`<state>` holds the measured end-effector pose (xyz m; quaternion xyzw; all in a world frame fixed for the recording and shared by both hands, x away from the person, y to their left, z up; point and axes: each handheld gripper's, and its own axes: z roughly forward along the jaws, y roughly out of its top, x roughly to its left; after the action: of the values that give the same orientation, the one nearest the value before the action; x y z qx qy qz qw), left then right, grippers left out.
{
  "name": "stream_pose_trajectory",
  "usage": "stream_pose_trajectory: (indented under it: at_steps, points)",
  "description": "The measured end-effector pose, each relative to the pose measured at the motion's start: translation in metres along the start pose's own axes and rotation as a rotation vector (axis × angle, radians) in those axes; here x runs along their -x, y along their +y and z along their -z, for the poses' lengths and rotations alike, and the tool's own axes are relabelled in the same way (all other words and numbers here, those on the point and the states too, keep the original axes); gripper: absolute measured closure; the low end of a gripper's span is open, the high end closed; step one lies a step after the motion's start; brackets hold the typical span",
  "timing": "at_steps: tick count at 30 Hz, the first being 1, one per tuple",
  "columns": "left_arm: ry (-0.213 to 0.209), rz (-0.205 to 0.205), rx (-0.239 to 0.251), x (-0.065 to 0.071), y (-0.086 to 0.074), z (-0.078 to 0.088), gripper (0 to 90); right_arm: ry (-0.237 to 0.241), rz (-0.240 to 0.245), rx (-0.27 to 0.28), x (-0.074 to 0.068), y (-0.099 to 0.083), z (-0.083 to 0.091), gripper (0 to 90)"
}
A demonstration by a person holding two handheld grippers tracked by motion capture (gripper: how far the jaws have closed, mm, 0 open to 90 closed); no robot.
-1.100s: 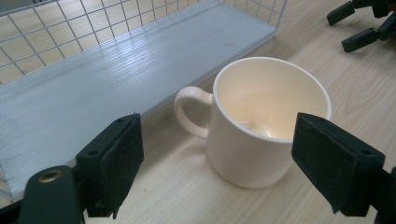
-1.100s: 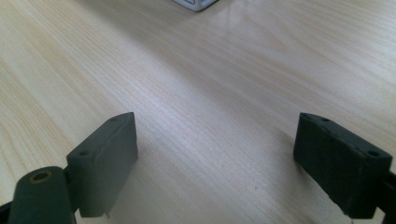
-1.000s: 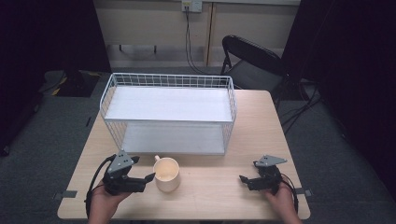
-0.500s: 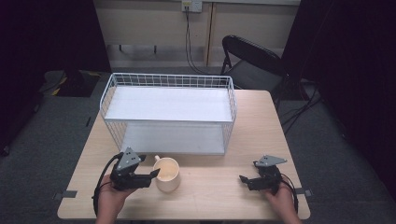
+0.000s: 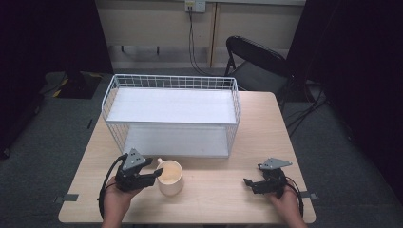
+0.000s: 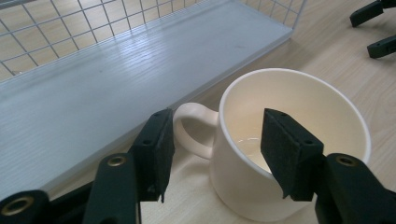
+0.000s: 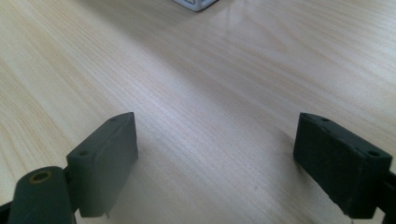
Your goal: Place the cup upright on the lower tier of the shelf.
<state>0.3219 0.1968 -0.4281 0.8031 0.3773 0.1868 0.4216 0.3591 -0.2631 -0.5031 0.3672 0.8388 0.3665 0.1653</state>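
Currently: left gripper [image 6: 212,158] jaws apart, straddling cream mug [image 5: 169,177] wall by handle [image 6: 194,128] | mug on table [image 5: 218,192] before wire rack [image 5: 173,116] | right gripper [image 5: 259,183] spread, empty | risk: off-centre pinch on thin rim could tip or swing mug.

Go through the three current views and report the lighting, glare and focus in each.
High view: table evenly lit, room around it dark, picture slightly soft. Left gripper view: sheen on the white shelf, mug sharp, the near jaws a little soft. Right gripper view: pale glare streak across the wood, soft shadows under the blurred jaws.
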Motion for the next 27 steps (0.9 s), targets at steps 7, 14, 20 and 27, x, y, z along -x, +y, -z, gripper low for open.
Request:
stream_pose_trajectory:
  at_steps: [7,14,20,27]
  points:
    - [0.000,0.014,-0.011,-0.0001,-0.0005,-0.0025,50.2,0.000,0.001,0.000,0.0000,0.0000,0.0000,13.0]
    - [-0.003,0.045,-0.019,-0.0005,-0.0001,-0.0044,53.8,0.000,0.000,0.000,0.0000,0.0000,0.0000,13.0]
    - [0.000,0.075,-0.021,-0.0016,0.0009,-0.0079,56.3,0.000,0.000,0.000,0.0000,0.0000,0.0000,13.0]
    - [-0.004,0.079,-0.030,-0.0013,0.0015,-0.0095,57.7,0.000,0.000,0.000,0.0000,0.0000,0.0000,13.0]
